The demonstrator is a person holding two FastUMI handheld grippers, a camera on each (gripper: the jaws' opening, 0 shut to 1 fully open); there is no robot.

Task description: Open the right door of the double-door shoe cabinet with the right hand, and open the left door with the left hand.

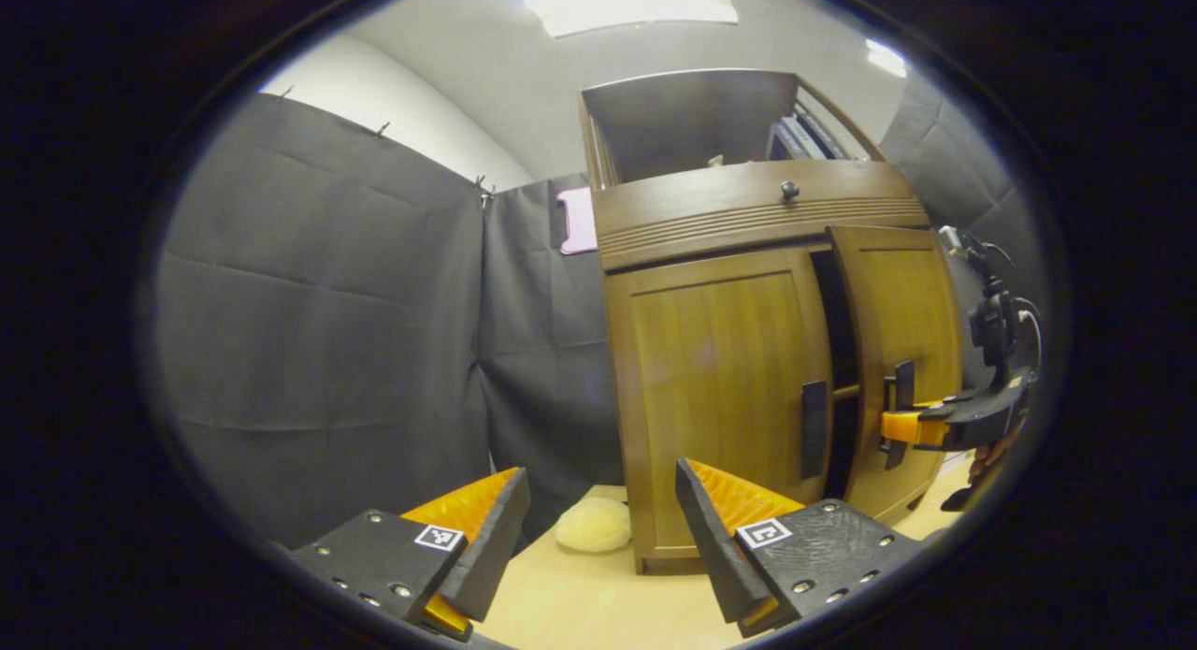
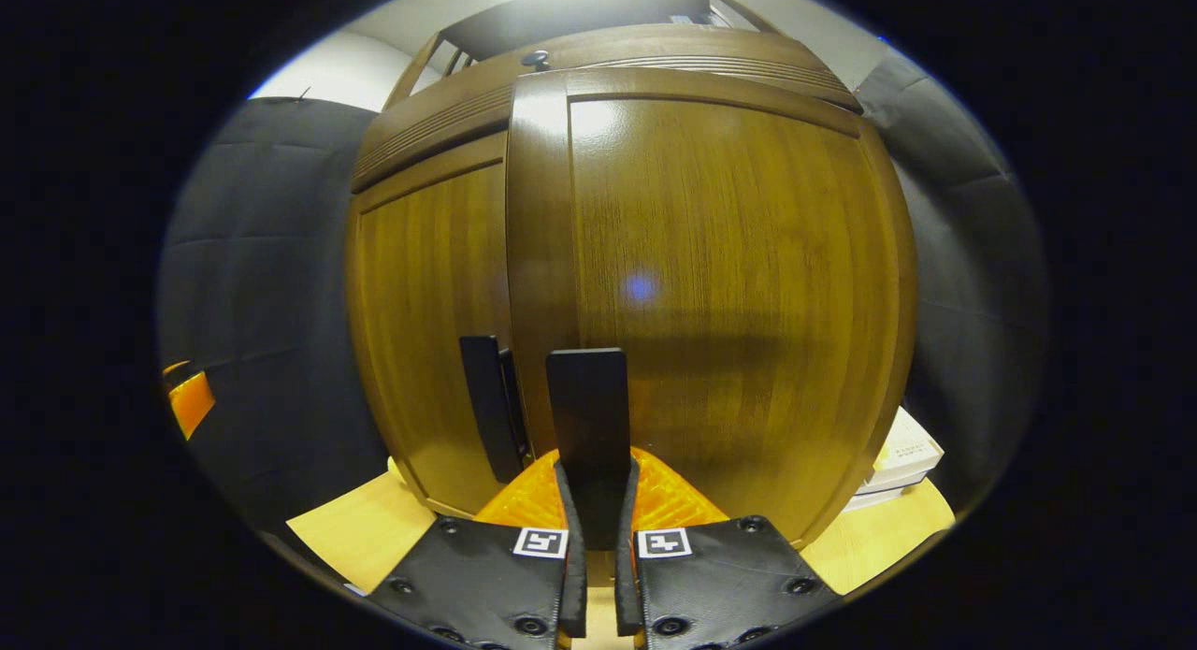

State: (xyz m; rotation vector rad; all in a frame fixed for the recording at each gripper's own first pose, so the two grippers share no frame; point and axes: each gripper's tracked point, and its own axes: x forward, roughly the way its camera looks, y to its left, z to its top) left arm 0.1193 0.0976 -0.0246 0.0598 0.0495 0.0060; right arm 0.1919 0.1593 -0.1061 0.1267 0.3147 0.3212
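Surface finishes: varnished wood, matt cloth, matt plastic.

Cabinet (image 1: 720, 369) is wood-grained with a semi-gloss varnish; the right door (image 2: 729, 295) reflects lamp glare. Door handles (image 2: 587, 416) look matt, probably plastic. The wall cloth (image 1: 327, 313) is matt and creased. The tabletop (image 1: 598, 603) is pale, smooth wood-look. A pad (image 1: 593, 525) on it looks fluffy.

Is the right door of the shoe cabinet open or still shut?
Partly open: the right door swings outward, leaving a dark gap beside the shut left door.
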